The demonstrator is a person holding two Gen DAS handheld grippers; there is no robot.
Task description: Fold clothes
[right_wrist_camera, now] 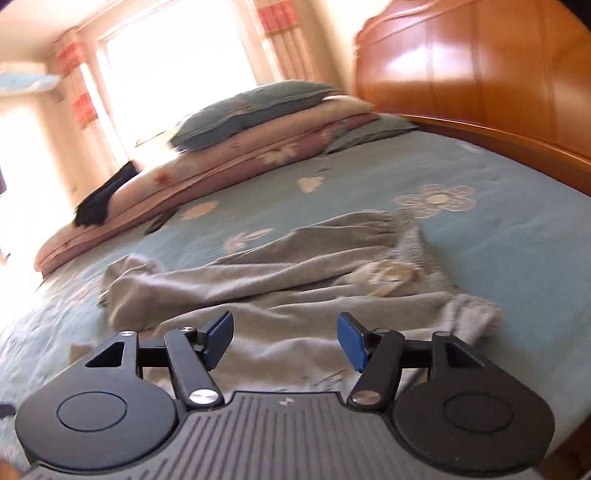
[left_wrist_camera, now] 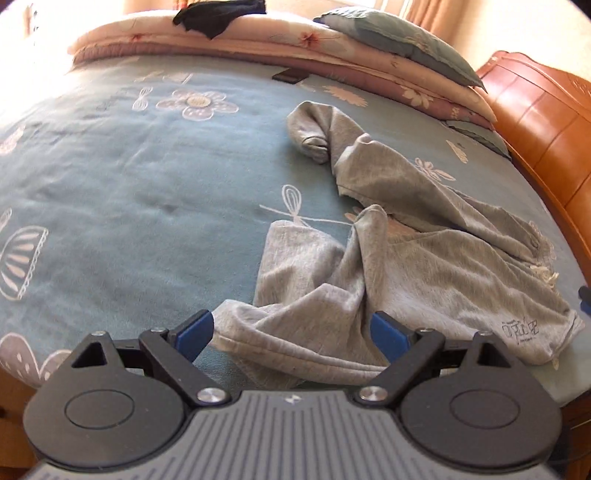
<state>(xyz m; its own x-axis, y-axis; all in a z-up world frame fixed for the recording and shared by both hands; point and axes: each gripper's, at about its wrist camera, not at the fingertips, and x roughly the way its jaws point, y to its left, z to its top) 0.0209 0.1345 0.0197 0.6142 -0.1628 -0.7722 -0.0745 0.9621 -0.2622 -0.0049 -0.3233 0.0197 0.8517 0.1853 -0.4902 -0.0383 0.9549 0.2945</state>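
A crumpled grey garment point(left_wrist_camera: 424, 266) lies on the blue flowered bedspread point(left_wrist_camera: 129, 177), its legs or sleeves twisted and a small print near one hem. My left gripper point(left_wrist_camera: 293, 332) stands open over the garment's near edge, with bunched cloth lying loose between its blue pads. In the right wrist view the same grey garment point(right_wrist_camera: 295, 266) spreads across the bedspread point(right_wrist_camera: 498, 240), with a gathered band at its far end. My right gripper point(right_wrist_camera: 286, 339) hovers open above the near cloth, and nothing is pinched between its pads.
A folded flowered quilt point(left_wrist_camera: 258, 40) with a blue-grey pillow point(left_wrist_camera: 399, 40) and a black cloth point(left_wrist_camera: 221, 14) on it lines the far side. A small dark flat object point(left_wrist_camera: 290, 75) lies by the quilt. The wooden headboard point(right_wrist_camera: 461, 62) bounds the bed on the right.
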